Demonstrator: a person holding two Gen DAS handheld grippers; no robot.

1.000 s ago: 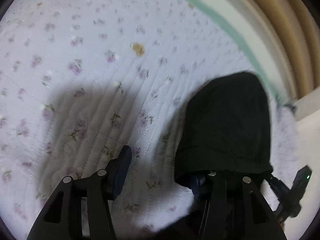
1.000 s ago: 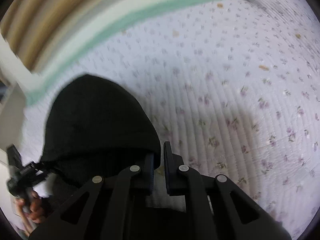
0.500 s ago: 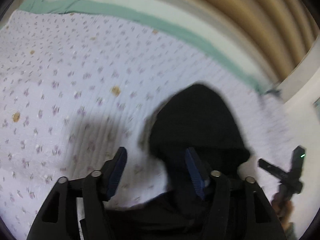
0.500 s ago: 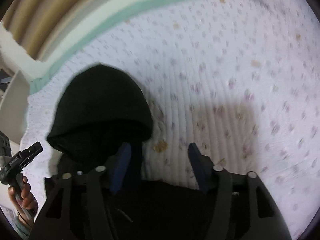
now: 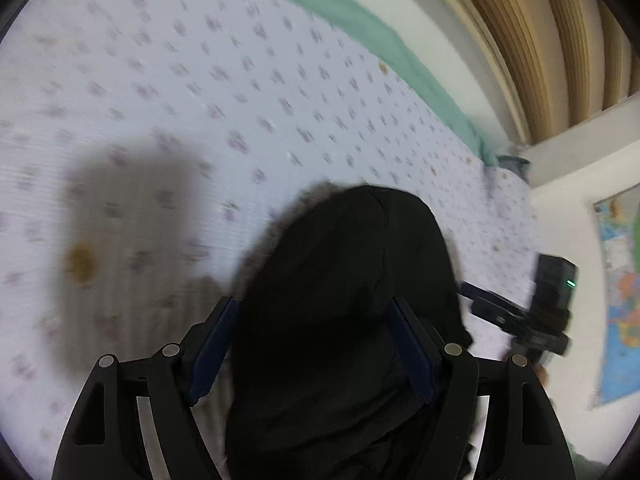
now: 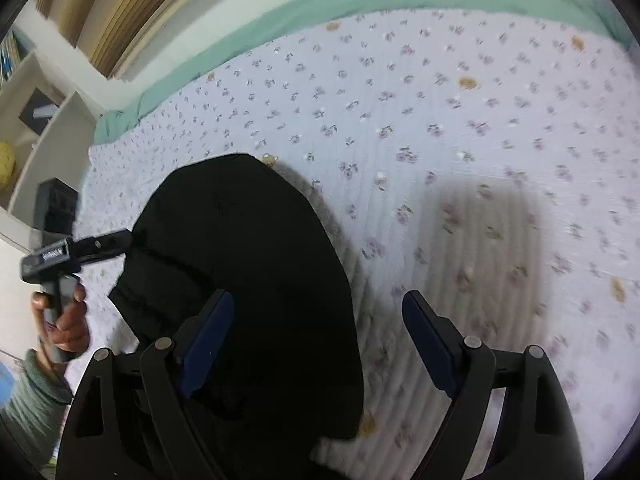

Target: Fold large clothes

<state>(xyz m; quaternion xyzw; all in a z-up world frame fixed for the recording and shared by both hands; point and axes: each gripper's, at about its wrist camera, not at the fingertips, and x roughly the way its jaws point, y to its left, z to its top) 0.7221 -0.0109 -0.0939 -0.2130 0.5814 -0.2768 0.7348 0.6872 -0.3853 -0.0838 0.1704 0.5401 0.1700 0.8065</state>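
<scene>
A black hooded garment (image 5: 352,280) lies on the floral quilt (image 5: 200,100), its rounded hood pointing away from me. My left gripper (image 5: 312,312) is open and empty, its blue-padded fingers (image 5: 212,344) spread either side of the hood, above it. In the right wrist view the garment (image 6: 248,264) fills the lower left. My right gripper (image 6: 320,312) is open and empty, its left finger over the black cloth and its right finger over the quilt. Each gripper shows at the edge of the other's view.
The quilt (image 6: 460,140) covers a bed with a green sheet edge (image 6: 280,24) along a white wall and tan curtains (image 5: 540,40). A white shelf (image 6: 44,128) stands at the bed's left end. A map poster (image 5: 616,300) hangs on the right.
My right gripper was shut on the garment a second ago and has opened wide. Both grippers have let go and lifted, and the left one now sits over the hood.
</scene>
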